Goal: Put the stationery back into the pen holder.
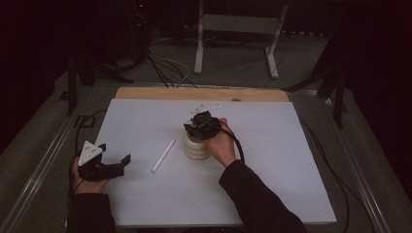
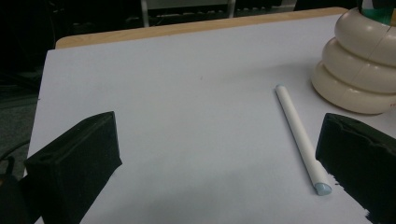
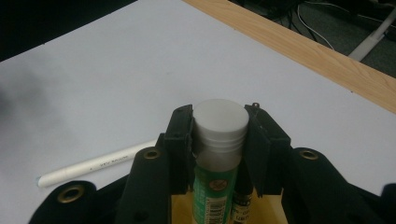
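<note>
We see the right gripper (image 3: 219, 140) closed on a glue stick (image 3: 218, 154), its two black jaws pressing the white cap from either side, with the green-labelled body running down between them. In the high view the right gripper (image 1: 201, 125) sits directly over a cream ribbed holder (image 1: 197, 148) near the middle of the white table sheet (image 1: 272, 160), and the glue stick stands in the top of that holder. A darker item stands just beside the stick in the holder; we cannot tell what it is. Our left gripper (image 2: 219, 158) has its jaws spread wide with nothing between them, resting low at the sheet's left edge. A white pen (image 2: 301, 135) lies flat on the sheet between the two grippers, close to the holder (image 2: 359, 70) but apart from it.
</note>
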Available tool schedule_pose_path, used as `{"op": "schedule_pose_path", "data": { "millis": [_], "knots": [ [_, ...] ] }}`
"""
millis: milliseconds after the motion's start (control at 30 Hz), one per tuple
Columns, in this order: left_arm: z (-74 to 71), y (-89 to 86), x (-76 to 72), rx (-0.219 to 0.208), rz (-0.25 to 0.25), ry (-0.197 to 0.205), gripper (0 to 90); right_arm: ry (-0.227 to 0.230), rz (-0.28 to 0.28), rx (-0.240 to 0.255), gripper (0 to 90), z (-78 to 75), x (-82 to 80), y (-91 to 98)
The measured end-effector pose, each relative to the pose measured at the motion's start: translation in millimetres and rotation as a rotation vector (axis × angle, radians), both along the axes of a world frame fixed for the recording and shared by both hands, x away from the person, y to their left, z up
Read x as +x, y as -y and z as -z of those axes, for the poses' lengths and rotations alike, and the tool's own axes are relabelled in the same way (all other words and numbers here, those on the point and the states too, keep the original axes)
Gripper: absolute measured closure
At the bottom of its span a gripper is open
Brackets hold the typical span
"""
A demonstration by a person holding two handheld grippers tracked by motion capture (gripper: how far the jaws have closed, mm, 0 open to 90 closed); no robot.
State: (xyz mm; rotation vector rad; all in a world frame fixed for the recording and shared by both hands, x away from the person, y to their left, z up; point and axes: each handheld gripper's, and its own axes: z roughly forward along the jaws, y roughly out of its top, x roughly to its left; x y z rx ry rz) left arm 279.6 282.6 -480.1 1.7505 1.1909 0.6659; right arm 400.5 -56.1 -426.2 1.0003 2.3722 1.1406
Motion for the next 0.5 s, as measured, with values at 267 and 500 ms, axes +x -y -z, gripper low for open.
{"op": "schedule_pose_path", "data": {
  "millis": [267,500],
  "knots": [
    [0.0,0.2,-0.1,0.002,0.001,0.0,0.1,-0.001,0.001,-0.002,64.4,1.4,-0.6,0.6],
    [0.2,0.5,-0.1,0.004,0.001,-0.001,0.1,-0.007,0.001,-0.008,64.3,2.7,-1.0,1.3]
  ]
}}
